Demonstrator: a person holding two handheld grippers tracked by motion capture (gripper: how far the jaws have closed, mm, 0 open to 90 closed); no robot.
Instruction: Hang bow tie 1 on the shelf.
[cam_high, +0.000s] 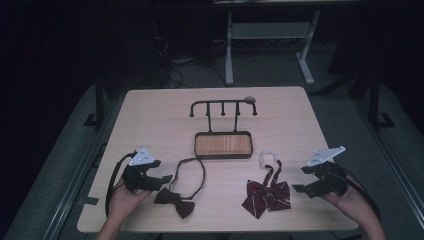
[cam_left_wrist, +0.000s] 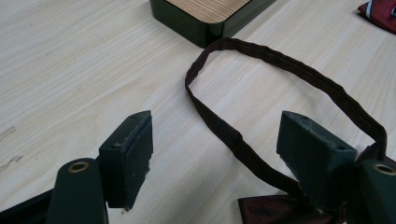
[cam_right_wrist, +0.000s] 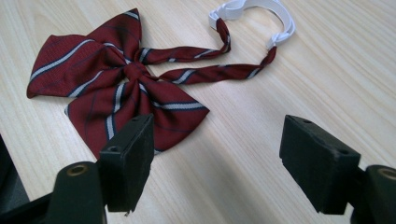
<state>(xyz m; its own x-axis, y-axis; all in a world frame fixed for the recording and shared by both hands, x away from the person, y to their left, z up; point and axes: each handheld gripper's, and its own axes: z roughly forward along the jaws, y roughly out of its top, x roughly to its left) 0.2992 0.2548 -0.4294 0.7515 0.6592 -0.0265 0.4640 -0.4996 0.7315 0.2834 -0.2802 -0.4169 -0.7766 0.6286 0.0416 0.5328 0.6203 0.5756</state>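
Note:
A dark maroon bow tie (cam_high: 174, 201) lies near the table's front left, its neck strap (cam_high: 192, 175) looped toward the tray; the same strap (cam_left_wrist: 280, 65) curves between the jaws in the left gripper view. My left gripper (cam_high: 166, 179) (cam_left_wrist: 215, 158) is open just left of it, holding nothing. A red striped bow tie (cam_high: 266, 195) (cam_right_wrist: 116, 88) with a white elastic band (cam_high: 268, 157) (cam_right_wrist: 254, 14) lies at the front right. My right gripper (cam_high: 299, 180) (cam_right_wrist: 217, 163) stands open to its right, empty.
A black stand with a wooden tray base (cam_high: 223, 145) (cam_left_wrist: 205, 18) and a hook rail (cam_high: 223, 105) sits mid-table. A white desk frame (cam_high: 270, 45) stands on the floor beyond the table's far edge. Bare tabletop (cam_high: 150, 120) lies around the stand.

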